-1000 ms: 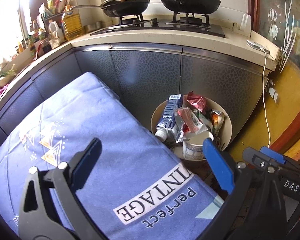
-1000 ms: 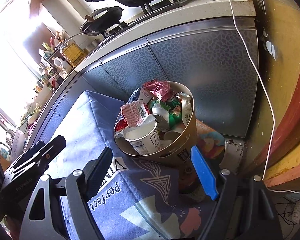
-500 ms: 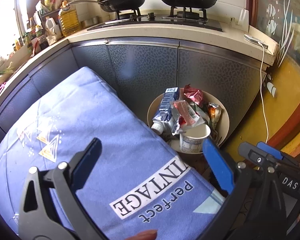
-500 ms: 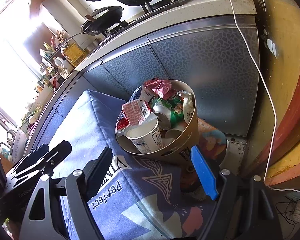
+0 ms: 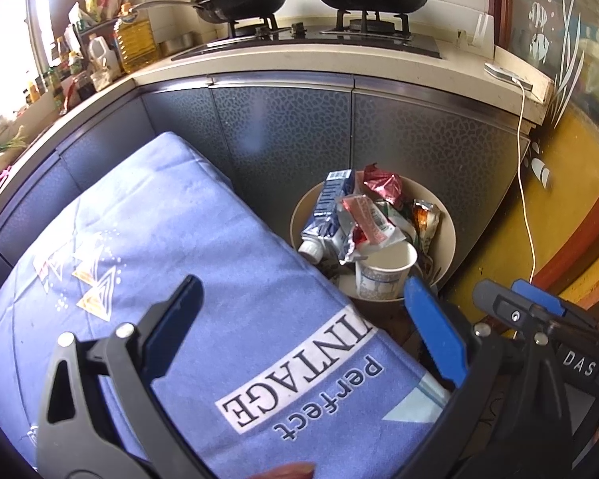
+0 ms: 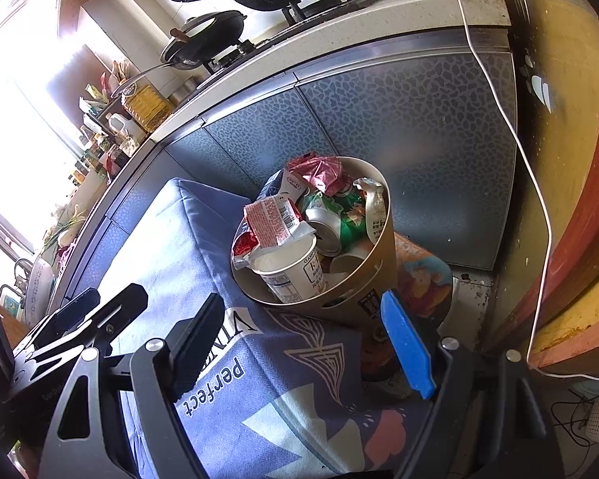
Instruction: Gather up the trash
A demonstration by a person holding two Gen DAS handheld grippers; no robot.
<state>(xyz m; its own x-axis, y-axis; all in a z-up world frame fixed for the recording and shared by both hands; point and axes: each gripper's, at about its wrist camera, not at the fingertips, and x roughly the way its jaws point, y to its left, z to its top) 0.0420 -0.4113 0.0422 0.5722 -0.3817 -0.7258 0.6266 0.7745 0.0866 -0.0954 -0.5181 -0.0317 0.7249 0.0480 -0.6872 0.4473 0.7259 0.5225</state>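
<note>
Both of your grippers, the left gripper [image 5: 307,319] and the right gripper [image 6: 303,331], hang with jaws spread wide and nothing between them, over the blue cloth [image 5: 171,247] covering the worktop. The round bin [image 6: 375,279] sits on the floor just right of the cloth's edge, against the grey cabinet doors [image 5: 283,135]. You have it heaped with trash: white cup [image 6: 295,267] nearest, red-and-white wrapper [image 6: 271,219], blue carton [image 5: 331,203], green can [image 6: 339,223] farther in.

From above I can reach the heaped trash bin [image 6: 373,275], hemmed by the blue-clothed table [image 5: 171,247] and grey cabinet doors [image 6: 411,119].
</note>
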